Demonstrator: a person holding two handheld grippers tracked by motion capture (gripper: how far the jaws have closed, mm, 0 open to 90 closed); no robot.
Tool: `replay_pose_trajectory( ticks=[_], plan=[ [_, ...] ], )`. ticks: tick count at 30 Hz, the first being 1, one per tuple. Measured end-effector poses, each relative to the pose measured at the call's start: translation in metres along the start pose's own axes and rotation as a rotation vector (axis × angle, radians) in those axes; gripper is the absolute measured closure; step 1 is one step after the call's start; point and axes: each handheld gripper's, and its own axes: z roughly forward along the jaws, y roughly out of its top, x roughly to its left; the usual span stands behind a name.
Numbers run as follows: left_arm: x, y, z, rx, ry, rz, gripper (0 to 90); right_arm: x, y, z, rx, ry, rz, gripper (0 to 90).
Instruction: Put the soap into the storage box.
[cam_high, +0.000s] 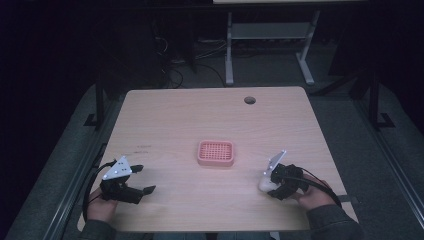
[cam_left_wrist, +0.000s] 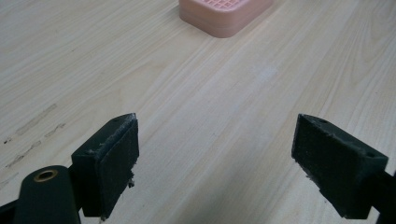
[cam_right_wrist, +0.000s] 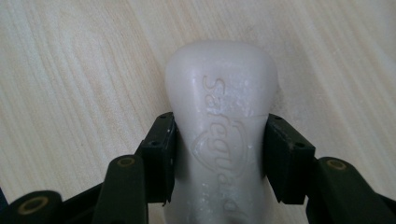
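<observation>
A white bar of soap is sitting clamped between the two black pads of the right gripper, one pad pressing on each long side of the bar at its narrowed waist. The bar's embossed face is turned toward the gripper's camera, and its rounded end is sticking out past the fingertips over the pale wooden table. In the high view the soap is showing as a pale lump at the tip of the right gripper, which is lying low over the table's near right part and pointing toward the left. The right hand is wrapping the gripper's body from behind, with the sleeve coming in from the bottom edge.

Beyond the fingertips, well apart from the soap and toward the table's middle, a pink soap dish with a gridded top is resting flat.

The left gripper is lying at the near left, its jaws standing wide apart with nothing between them, bare wood showing between the pads. The left hand is holding it level, aiming it across toward the dish, which lies well ahead of the fingertips.
</observation>
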Motion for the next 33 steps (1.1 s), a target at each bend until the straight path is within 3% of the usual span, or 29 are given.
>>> replay_pose_trajectory(
  ticks=[5, 8, 18, 33],
  plan=[
    [0.0, 0.0, 0.0, 0.001, 0.001, 0.003, 14.8, 0.0, 0.005, -0.007, -0.011, -0.015, -0.025, 49.2],
    [0.0, 0.0, 0.0, 0.0, 0.0, 0.004, 14.8, 0.001, 0.009, -0.015, -0.044, -0.014, -0.042, 49.3],
    [0.0, 0.0, 0.0, -0.004, -0.001, -0.004, 14.8, -0.001, 0.015, -0.023, -0.082, -0.002, -0.049, 49.3],
    [0.0, 0.0, -0.001, -0.005, -0.001, -0.009, 14.8, -0.004, 0.036, -0.03, -0.084, -0.003, -0.094, 49.3]
  ],
)
